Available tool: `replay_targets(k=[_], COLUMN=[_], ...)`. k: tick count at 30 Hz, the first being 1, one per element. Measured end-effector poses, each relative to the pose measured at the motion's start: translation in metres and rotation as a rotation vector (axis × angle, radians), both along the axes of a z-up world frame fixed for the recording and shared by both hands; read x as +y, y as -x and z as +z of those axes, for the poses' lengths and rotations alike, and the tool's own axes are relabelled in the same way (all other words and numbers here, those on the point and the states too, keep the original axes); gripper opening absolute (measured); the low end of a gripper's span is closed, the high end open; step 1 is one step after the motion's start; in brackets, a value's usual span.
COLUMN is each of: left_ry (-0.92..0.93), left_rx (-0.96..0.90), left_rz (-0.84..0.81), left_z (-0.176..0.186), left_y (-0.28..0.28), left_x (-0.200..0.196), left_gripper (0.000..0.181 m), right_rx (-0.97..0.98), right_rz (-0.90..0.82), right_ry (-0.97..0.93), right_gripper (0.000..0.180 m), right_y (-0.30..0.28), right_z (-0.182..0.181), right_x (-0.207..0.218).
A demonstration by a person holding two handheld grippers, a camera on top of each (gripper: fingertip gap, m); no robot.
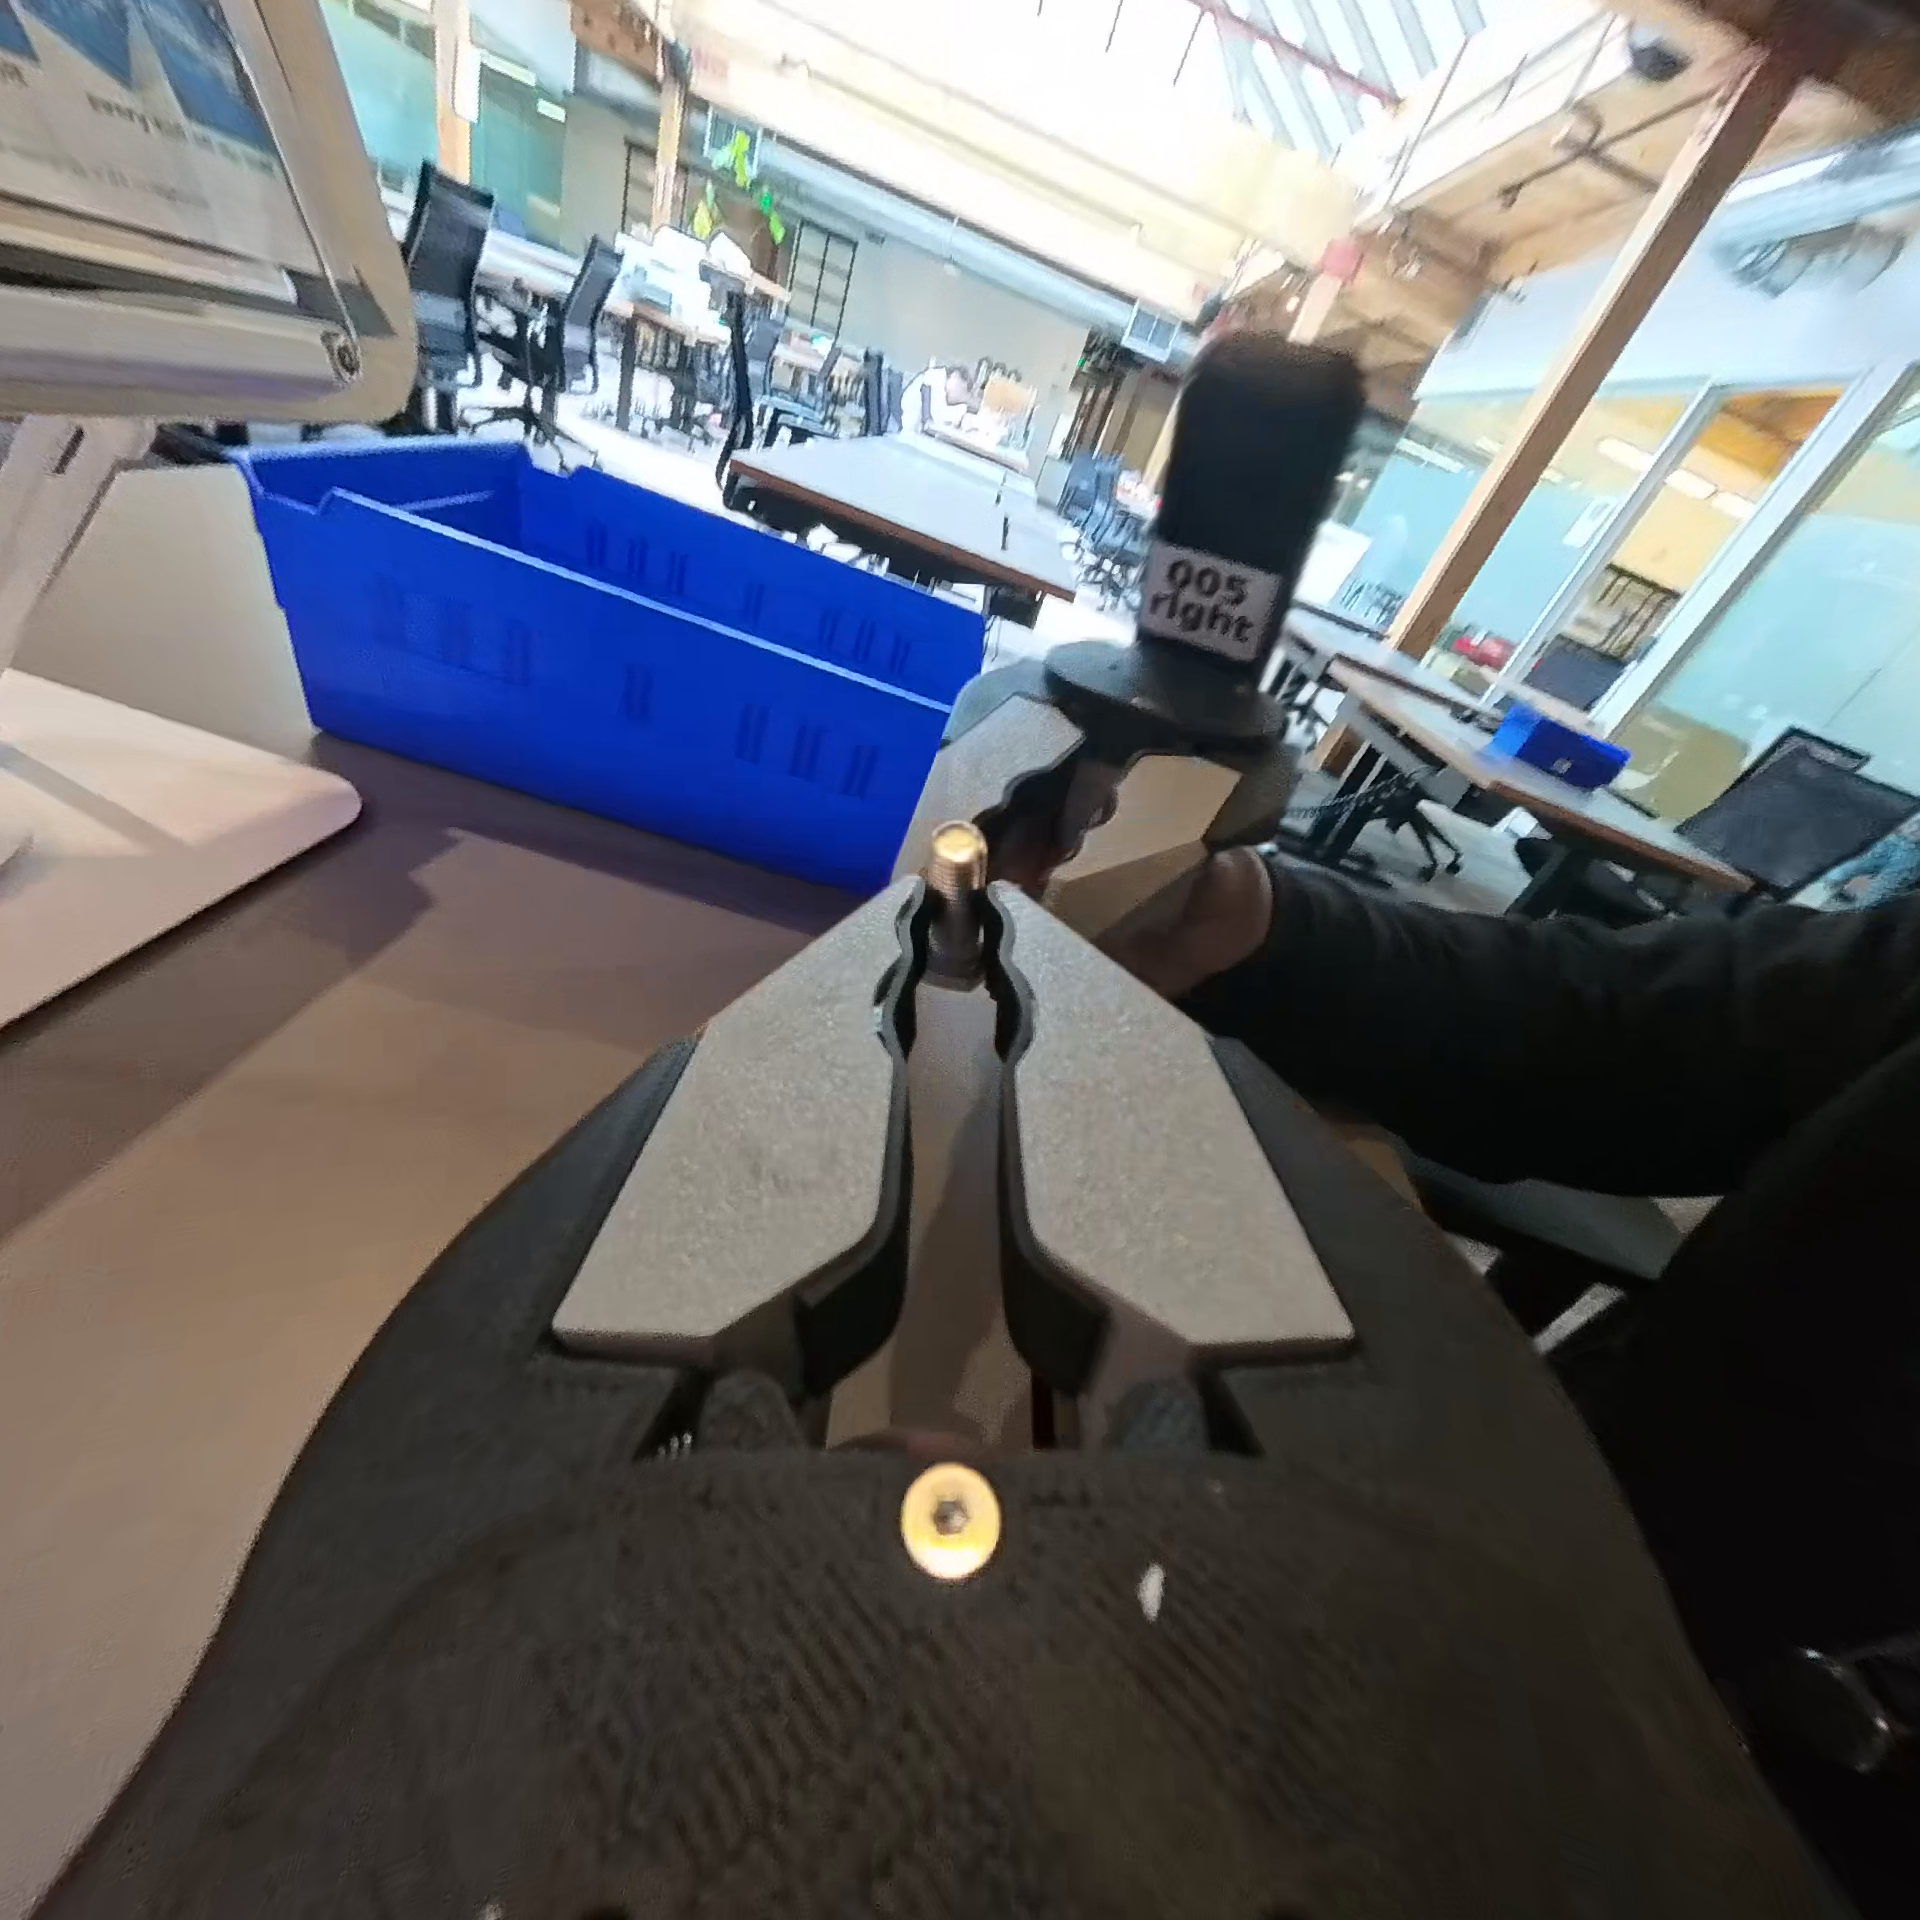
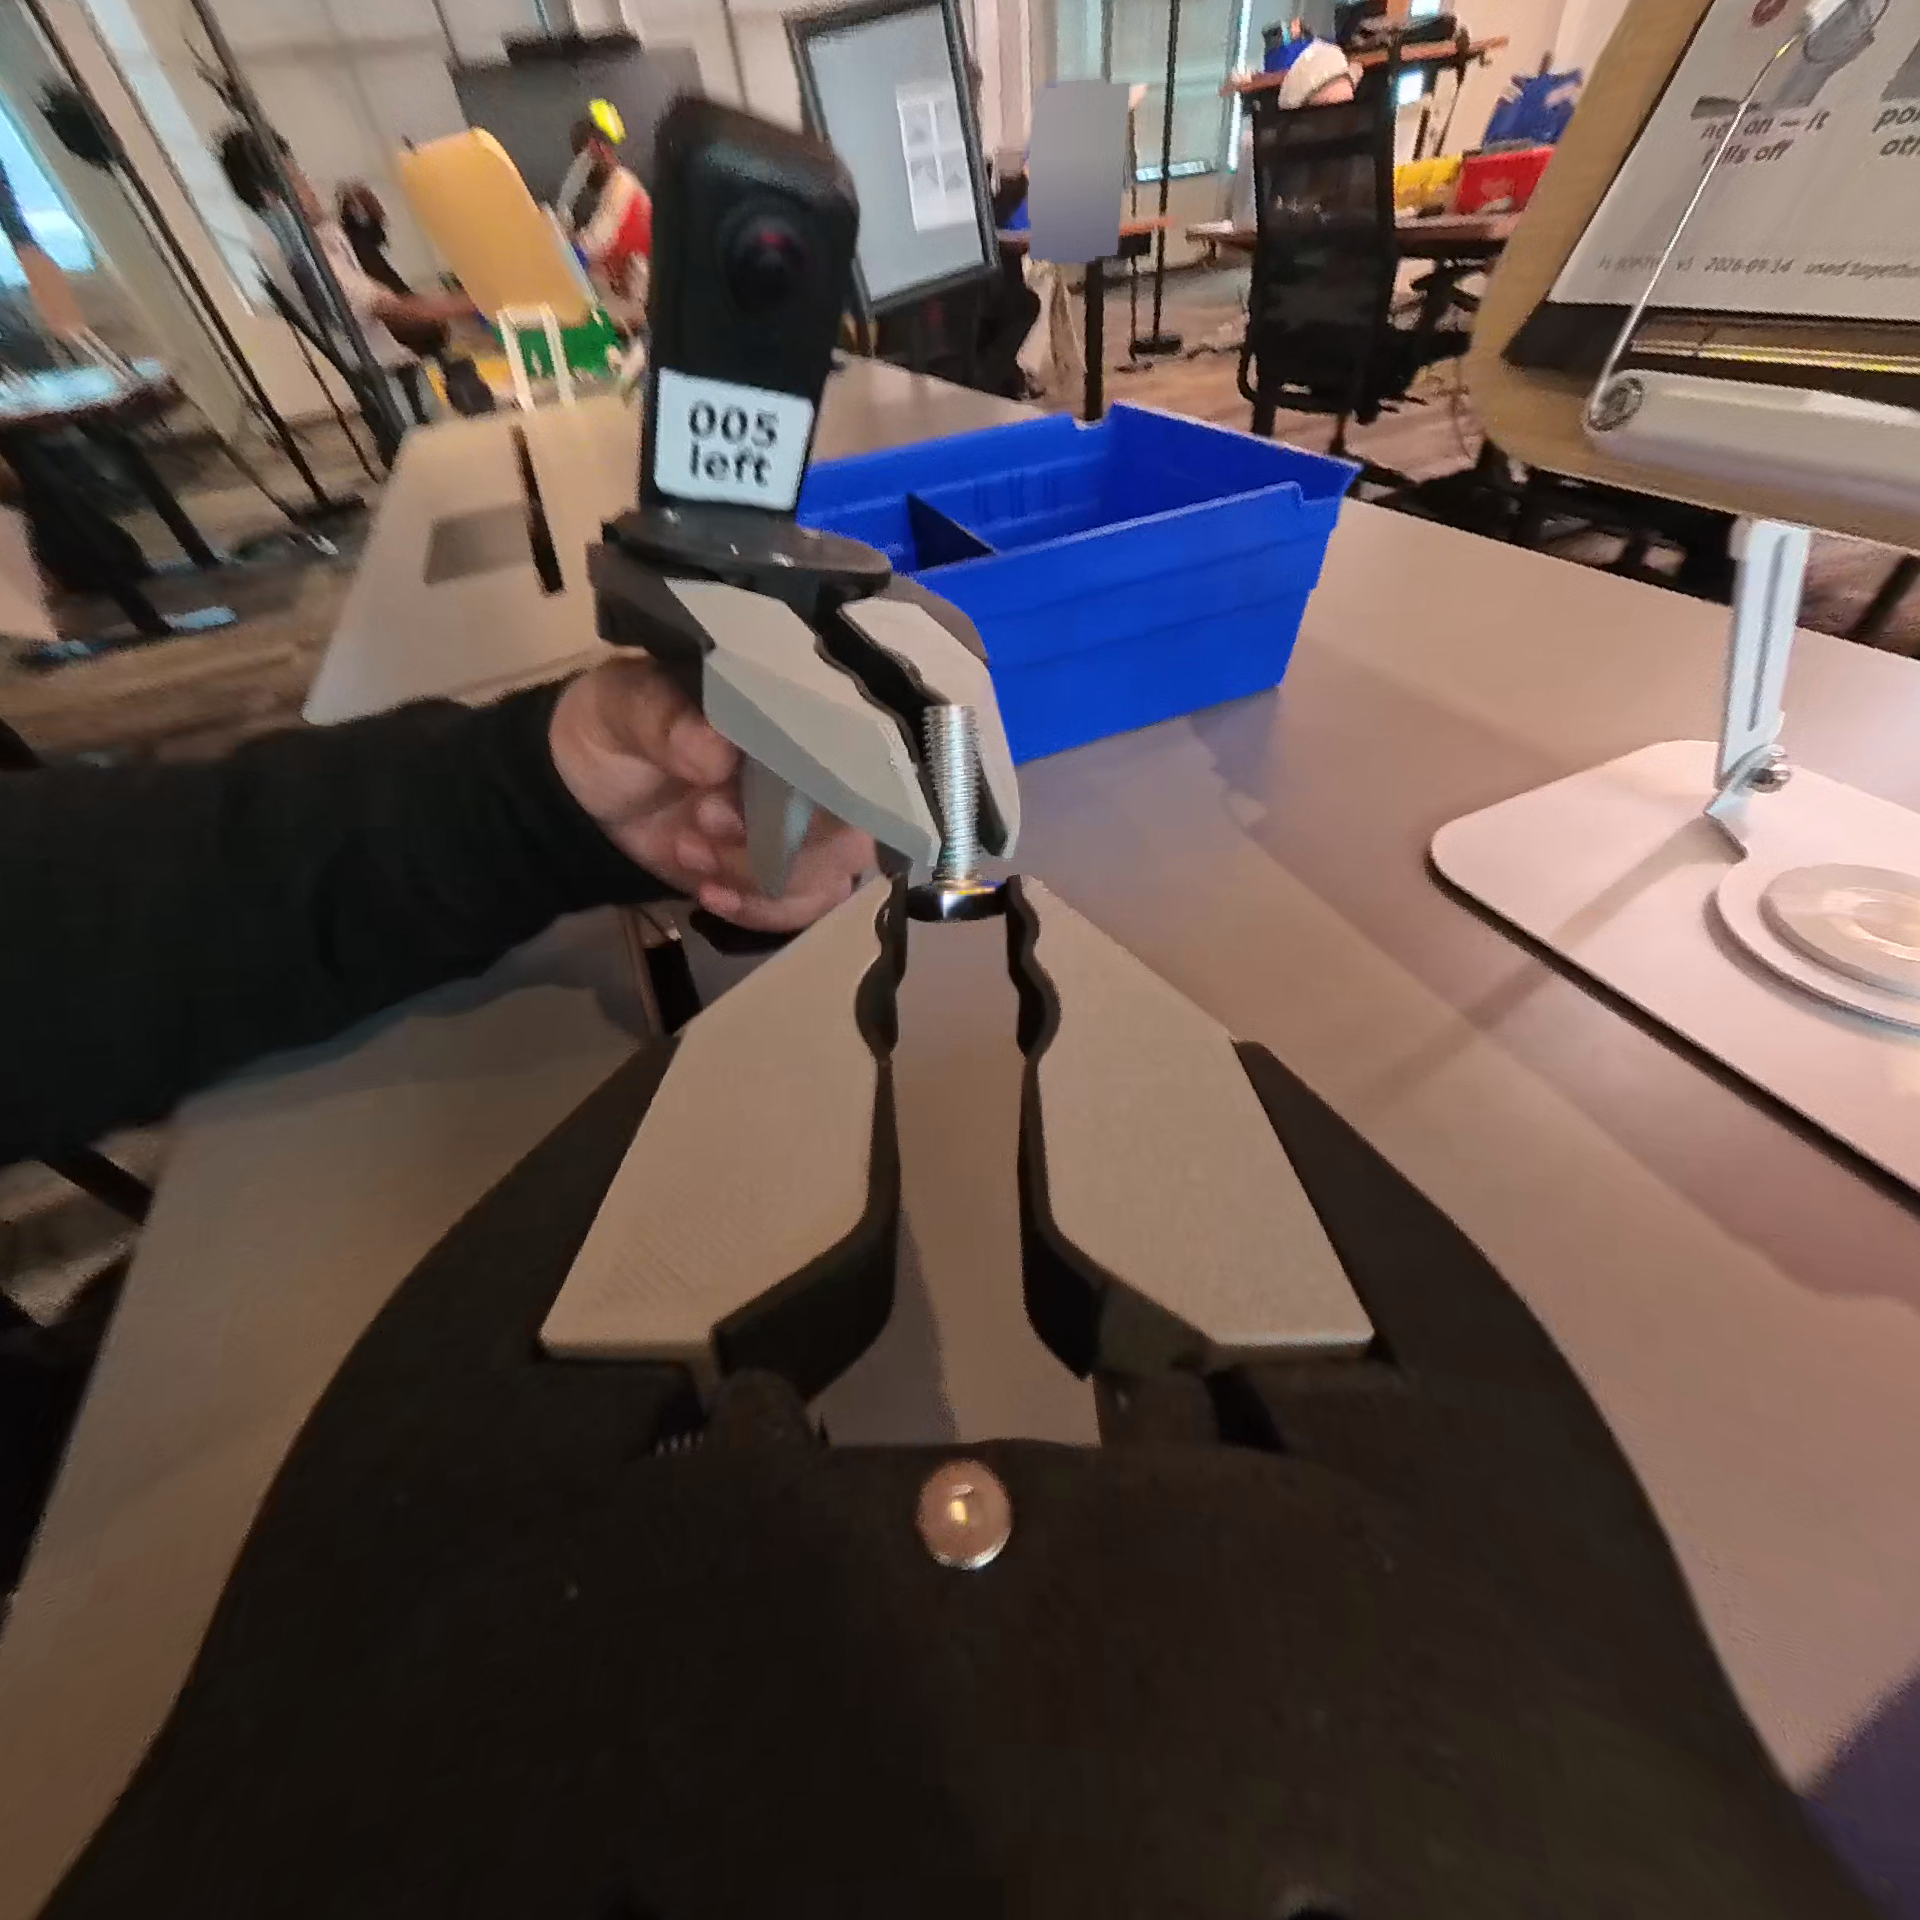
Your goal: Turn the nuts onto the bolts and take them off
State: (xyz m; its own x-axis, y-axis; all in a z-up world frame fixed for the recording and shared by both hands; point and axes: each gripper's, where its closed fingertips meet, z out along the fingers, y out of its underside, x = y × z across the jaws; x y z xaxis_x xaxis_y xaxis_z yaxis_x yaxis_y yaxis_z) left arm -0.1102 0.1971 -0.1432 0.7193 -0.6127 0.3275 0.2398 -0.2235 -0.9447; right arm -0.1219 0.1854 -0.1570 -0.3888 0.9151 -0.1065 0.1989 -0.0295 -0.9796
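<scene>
A silver threaded bolt (image 2: 957,779) stands upright in the air over the table. My left gripper (image 1: 951,904) is shut on its shaft, and the thread end (image 1: 957,852) sticks up past the fingertips. In the right wrist view the left gripper (image 2: 951,831) comes in from the left, held by a hand in a black sleeve. My right gripper (image 2: 954,902) is shut on a dark round piece (image 2: 951,900) at the bolt's lower end. I cannot tell whether that piece is a nut or the bolt's head. In the left wrist view the right gripper's fingers (image 1: 1049,790) sit just behind the bolt, with their tips hidden.
A blue divided bin (image 2: 1122,613) stands on the grey table (image 2: 1455,1195) behind the grippers; it also shows in the left wrist view (image 1: 623,675). A white stand with a tilted instruction board (image 2: 1756,665) is at the right. Office tables and chairs fill the background. Only a small space, under 4 cm, lies between the two pairs of fingers.
</scene>
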Motion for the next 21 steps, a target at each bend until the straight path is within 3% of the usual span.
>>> replay_targets(k=[6,21], left_ry=[-0.086,-0.193], left_rx=[-0.102,-0.322], left_rz=[-0.032,-0.112], left_z=[0.018,0.042], left_y=[-0.005,-0.012], left_x=[-0.004,-0.012], left_gripper=[0.007,0.009], right_rx=[0.070,0.214], right_rz=[0.070,0.113], right_ry=[0.169,0.248], right_gripper=[0.016,0.016], right_y=[-0.003,-0.009], right_z=[0.016,0.039], right_x=[-0.007,-0.014])
